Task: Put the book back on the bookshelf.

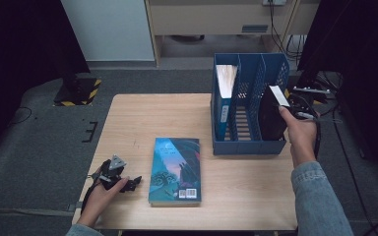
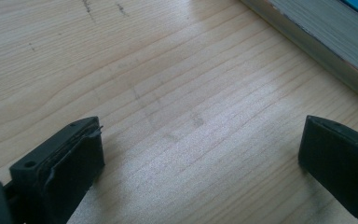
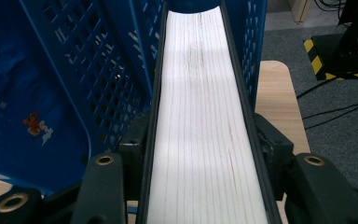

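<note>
From the high view, a wooden bench [image 1: 128, 118] carries a blue file rack [image 1: 248, 142] at its far right and a book with a teal cover [image 1: 175, 169] lying flat near the front middle. The right hand [image 1: 298, 132] reaches in from the right edge and holds the right hand-held gripper [image 1: 286, 112] against a black book [image 1: 270, 118], which stands tilted in the rack's rightmost slot, its white page edge facing up. A blue book [image 1: 224, 101] stands in the leftmost slot; the middle slot is free.

The right gripper view looks along the black book's white page edge [image 3: 200, 121], with the black pads pressed on both covers: this hand-held gripper pinches the black book. A perforated blue divider [image 3: 116, 79] lies close on the left, the rack's outer wall close on the right.

At the front left, the left hand [image 1: 103, 194] rests on the bench with the left hand-held gripper [image 1: 137, 181] pointing right, toward the flat book and just short of it. The left gripper view shows its jaws spread wide over bare wood [image 2: 182, 93], nothing between them, with the flat book's page edge [image 2: 326, 42] crossing the upper right corner.

Open bench lies between the flat book and the rack, and across the far left.
</note>
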